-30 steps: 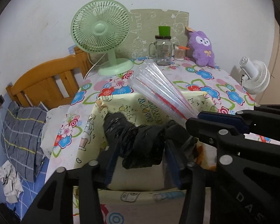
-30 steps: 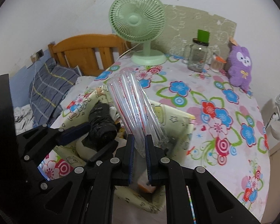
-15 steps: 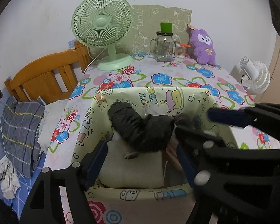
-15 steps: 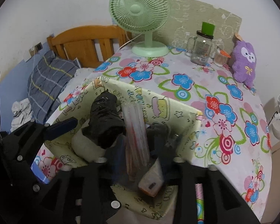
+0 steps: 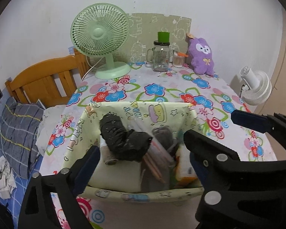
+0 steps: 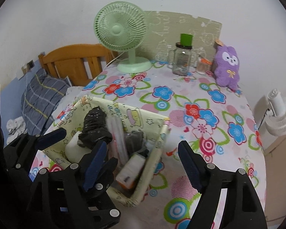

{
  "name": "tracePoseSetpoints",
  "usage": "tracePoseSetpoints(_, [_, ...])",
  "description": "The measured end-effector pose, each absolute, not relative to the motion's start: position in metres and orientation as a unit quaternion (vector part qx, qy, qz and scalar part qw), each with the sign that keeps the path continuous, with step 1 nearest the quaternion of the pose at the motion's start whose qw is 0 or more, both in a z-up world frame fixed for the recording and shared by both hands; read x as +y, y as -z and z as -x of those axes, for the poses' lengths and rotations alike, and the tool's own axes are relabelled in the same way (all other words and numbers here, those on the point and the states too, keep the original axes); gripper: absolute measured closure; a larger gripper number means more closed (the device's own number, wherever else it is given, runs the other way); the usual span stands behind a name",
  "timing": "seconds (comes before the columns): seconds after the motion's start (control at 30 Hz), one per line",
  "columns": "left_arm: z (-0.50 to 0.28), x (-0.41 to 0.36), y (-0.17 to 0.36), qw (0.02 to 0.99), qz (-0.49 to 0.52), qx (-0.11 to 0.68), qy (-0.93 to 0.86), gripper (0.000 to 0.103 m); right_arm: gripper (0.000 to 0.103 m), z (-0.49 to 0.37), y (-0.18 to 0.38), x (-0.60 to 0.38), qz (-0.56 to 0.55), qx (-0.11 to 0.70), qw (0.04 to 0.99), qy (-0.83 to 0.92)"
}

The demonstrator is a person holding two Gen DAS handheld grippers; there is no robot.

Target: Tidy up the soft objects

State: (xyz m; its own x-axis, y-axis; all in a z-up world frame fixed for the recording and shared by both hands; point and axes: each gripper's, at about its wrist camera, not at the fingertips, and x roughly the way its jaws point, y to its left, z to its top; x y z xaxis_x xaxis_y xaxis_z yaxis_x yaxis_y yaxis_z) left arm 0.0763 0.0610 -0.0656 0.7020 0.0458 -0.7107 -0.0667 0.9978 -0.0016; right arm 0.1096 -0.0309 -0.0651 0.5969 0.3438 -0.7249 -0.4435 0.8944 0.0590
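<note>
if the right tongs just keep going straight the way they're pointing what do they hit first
Probably the near right corner of the fabric bin, or the white and orange pack just inside it. The right tongs stand open and empty above that spot. Depth is hard to judge, so they might hit the tablecloth alongside.

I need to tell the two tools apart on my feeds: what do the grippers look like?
Both look alike: the left gripper and right gripper are matte black plastic frames with cut-out openings and round silver screw heads. Each finger carries a long dark blue pad. No cables, sleeves or hands show, and no markings are readable.
</note>
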Motion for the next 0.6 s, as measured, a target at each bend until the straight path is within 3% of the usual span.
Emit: tracePoseSetpoints(0.6, [-0.05,0.008,0.026,0.944,-0.016,0.331,-0.002,0.003,0.013,-0.075,0.029,-0.111,0.001,0.341,0.925,-0.168])
